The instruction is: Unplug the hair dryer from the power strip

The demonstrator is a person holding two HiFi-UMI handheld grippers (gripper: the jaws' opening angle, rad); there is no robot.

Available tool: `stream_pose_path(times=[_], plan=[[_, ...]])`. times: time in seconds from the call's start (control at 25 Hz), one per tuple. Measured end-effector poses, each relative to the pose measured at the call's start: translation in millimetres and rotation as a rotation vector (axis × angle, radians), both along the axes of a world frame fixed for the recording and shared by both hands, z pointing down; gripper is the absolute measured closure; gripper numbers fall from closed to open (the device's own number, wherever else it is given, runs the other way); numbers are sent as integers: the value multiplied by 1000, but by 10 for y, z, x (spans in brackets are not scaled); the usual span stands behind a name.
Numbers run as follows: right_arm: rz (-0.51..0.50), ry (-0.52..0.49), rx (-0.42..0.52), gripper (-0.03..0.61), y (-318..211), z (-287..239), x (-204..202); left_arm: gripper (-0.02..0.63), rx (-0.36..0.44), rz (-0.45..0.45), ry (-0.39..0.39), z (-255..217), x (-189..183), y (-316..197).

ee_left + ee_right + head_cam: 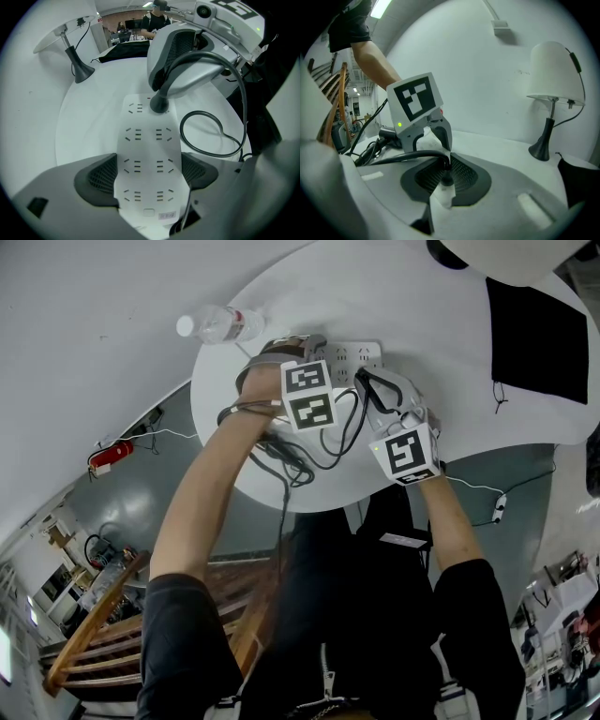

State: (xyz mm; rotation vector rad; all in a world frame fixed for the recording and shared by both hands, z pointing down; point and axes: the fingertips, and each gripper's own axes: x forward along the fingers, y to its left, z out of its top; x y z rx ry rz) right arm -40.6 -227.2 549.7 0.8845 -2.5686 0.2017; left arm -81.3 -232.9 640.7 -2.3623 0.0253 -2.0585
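I have the left tongs (149, 176) closed across the near end of the power strip (147, 140). One mesh pad presses on each long side of the white body, so they stand only as far apart as the strip is wide. The strip lies flat on the round white desk (225, 390) and runs away from my left camera.

At its far end a black plug (159, 104) is seated in a socket. The right tongs (446, 174) come down over it from above. In the right gripper view they are drawn narrow, with the plug pinched between the two dark pads and a bit of white strip showing just under it.

The black cord (201, 112) bends sharply out of the top of the plug, arcs over and drops into a loose loop on the desk to the right of the strip. From the head view, more dark cable is bunched on the desk under my left forearm. I cannot pick out the dryer's body for certain.

A water bottle (220, 324) lies on the desk's left edge, apart from the strip. A lamp (555, 70) stands further back, and a black cloth (539, 329) lies off to the right
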Motion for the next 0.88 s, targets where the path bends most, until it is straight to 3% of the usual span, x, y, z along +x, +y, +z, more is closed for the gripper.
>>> stream_pose_path(times=[0.12,0.28,0.6,0.88], plan=[[15,-67,85,538,-150,-462,-64,212,-3,7,4,7,2,3],[-7,-45,115,537,-423,-626,-79,212,3,3,7,-15,-18,-15],[40,-32,43,534,-277,-395,201,211,6,2,2,-21,-4,-13],[26,-17,29,534,-151,-428,192,212,15,3,0,-26,5,-16]])
